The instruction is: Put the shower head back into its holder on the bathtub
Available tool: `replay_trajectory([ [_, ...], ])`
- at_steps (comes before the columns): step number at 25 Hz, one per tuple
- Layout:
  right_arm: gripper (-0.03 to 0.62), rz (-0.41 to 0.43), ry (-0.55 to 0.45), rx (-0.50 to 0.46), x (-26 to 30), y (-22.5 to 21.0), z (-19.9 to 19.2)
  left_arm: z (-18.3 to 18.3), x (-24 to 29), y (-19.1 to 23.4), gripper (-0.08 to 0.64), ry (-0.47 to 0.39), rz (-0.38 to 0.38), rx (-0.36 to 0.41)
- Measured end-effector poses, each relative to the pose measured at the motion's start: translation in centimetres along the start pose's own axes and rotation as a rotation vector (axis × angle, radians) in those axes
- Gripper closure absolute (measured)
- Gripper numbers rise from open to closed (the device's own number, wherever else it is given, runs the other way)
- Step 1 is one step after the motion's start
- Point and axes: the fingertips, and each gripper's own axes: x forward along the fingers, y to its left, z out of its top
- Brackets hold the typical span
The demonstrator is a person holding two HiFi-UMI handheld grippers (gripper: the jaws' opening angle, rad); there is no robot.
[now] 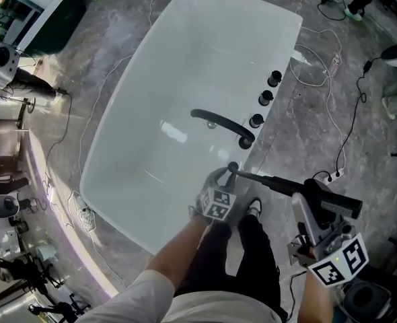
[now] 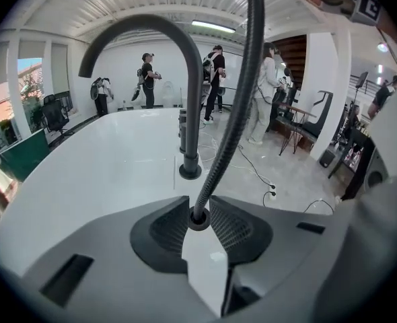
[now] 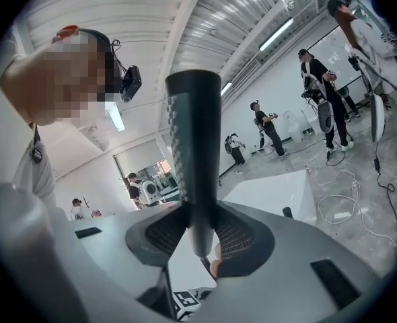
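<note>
With right gripper (image 3: 198,234) jaws tight on the dark shower head (image 3: 193,147), holds it raised beside the bathtub (image 1: 185,46). Pinches the hose (image 2: 235,113) in the left gripper (image 2: 200,224) at the black ring (image 2: 198,219) on the rim, near the faucet (image 2: 185,66).

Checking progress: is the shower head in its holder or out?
Out: the right gripper holds the shower head beside the bathtub; left gripper grips the hose.

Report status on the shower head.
Left tool shut on hose at the bathtub rim. Right tool shut on shower head, not yet seated. Faucet stands just behind the hose.
</note>
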Motion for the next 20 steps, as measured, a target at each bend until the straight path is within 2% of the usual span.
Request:
replay_trajectory([
  [6,0.451,0.006,0.042,-0.016,2.3,0.1,-2.6,2.1,-3.8,-0.4,0.484,-0.092,-0.006,-0.044],
  [13,0.451,-0.027,0.11,-0.058,5.1,-0.6,-7.3,7.9,-9.1,1.2,0.523,-0.262,0.032,-0.058],
  [20,0.451,-0.049,0.157,-0.093,7.0,-1.7,-11.0,11.8,-11.9,2.5,0.538,-0.374,0.046,-0.075],
])
